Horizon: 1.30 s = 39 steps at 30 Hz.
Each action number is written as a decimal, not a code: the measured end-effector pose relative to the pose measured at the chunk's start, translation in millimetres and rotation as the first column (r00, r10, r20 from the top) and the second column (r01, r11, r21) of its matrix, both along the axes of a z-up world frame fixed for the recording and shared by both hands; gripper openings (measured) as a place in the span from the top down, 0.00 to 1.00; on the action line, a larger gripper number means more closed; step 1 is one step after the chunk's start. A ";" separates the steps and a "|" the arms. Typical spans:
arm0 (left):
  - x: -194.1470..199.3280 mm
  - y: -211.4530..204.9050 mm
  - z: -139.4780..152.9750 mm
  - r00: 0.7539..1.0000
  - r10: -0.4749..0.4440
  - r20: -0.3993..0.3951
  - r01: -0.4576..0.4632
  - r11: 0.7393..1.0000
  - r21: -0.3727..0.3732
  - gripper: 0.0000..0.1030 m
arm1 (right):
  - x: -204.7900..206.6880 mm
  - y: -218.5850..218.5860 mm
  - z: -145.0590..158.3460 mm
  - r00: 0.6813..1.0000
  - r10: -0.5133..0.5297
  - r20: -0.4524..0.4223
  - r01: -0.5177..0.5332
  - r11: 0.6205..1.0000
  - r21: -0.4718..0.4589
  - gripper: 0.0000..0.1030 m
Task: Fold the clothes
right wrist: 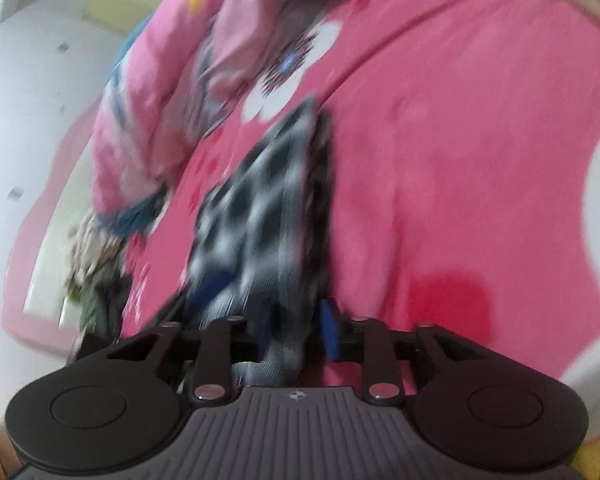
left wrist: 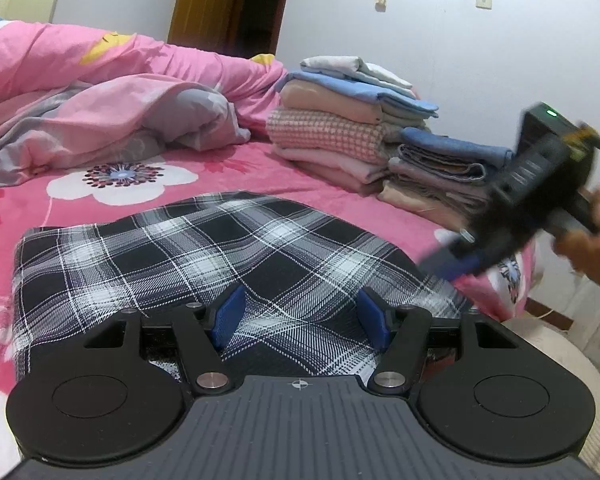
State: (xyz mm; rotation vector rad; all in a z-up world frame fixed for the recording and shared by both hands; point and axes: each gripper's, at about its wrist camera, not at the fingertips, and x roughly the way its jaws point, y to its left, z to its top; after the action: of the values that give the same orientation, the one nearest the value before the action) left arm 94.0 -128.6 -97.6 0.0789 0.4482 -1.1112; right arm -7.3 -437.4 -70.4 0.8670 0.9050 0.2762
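Pink bedding point(left wrist: 260, 160) with large white flowers covers the bed, and a rumpled pink and grey quilt point(left wrist: 112, 96) is heaped toward its far side. On the bedding, close to the near edge, a black-and-white plaid garment point(left wrist: 220, 264) is laid out flat in a folded rectangle.

From the left wrist view, the left tongs point(left wrist: 300, 316) are seen spread wide over the near edge of the plaid garment, with nothing held between the blue pads point(left wrist: 230, 312). Behind the garment, a stack of folded clothes point(left wrist: 340, 132) in pink, beige, blue and white is shown against a pale wall point(left wrist: 440, 20), with a brown door point(left wrist: 220, 4) to the left. The right tongs point(left wrist: 456, 256) are caught at the right edge in motion blur, held by a hand point(left wrist: 596, 240) and pointing down toward the garment's right corner.

The right wrist view is heavily blurred. In it, plaid cloth point(right wrist: 260, 208) is seen hanging up from the bedding and running down between the right tongs point(right wrist: 296, 332); one blue pad point(right wrist: 330, 328) is visible beside the cloth, and the tongs appear closed on it. Only this view shows a heap of mixed clothes point(right wrist: 96, 264) at the bed's edge and a pink bed frame point(right wrist: 32, 240) along a white wall.
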 end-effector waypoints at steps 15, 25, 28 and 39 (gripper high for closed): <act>-7.3 12.1 10.5 1.000 0.002 0.020 -0.001 1.000 -0.014 0.39 | -20.6 27.4 -5.0 0.998 0.029 -0.051 -0.029 1.000 -0.008 0.85; -8.8 18.6 13.9 1.000 0.008 0.026 -0.007 1.000 -0.026 0.39 | -28.5 4.9 4.1 0.993 -0.118 -0.028 0.118 0.993 -0.004 0.55; -7.3 21.7 12.3 1.000 0.022 0.016 -0.022 1.000 -0.021 0.39 | -12.8 11.6 -8.7 0.994 -0.098 -0.047 0.100 0.994 0.040 0.53; -8.7 32.0 14.3 0.999 0.033 0.011 -0.033 0.999 -0.014 0.39 | -44.6 31.1 8.2 0.998 -0.055 -0.042 0.054 0.998 -0.041 0.85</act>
State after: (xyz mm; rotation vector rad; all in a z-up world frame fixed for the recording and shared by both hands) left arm 85.3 -96.6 -83.3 0.0655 0.4308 -1.0811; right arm -51.9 -406.3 -62.2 0.8625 0.9226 0.1923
